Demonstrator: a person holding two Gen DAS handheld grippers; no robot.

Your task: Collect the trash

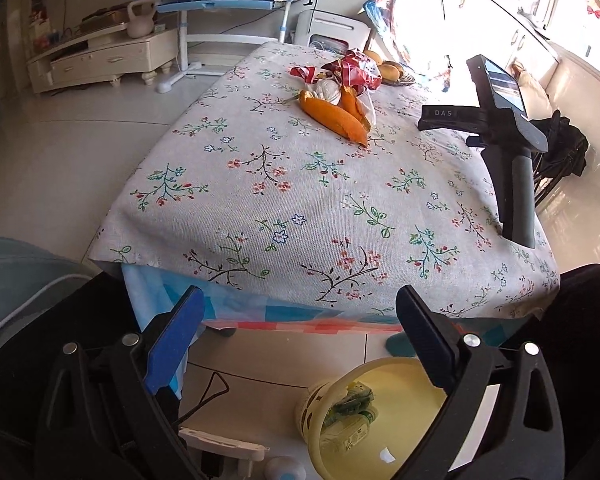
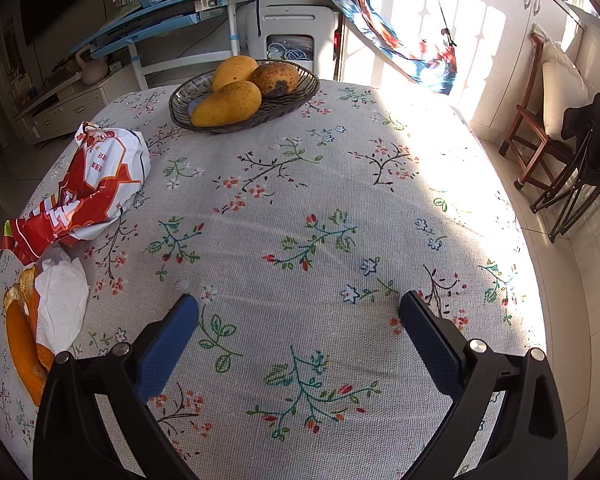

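Left wrist: both tongs apart; bin holds wrappers, prob.

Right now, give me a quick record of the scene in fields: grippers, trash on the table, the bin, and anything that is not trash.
left gripper: open, empty, off the near table edge above the bin
right gripper: open, empty, over the floral tablecloth
trash on table: red and white wrapper, crumpled tissue, orange peel, grouped together at the right gripper's left
bin: yellow, on the floor by the table, green wrapper already inside
not trash: three mangoes in a woven dish at the far end
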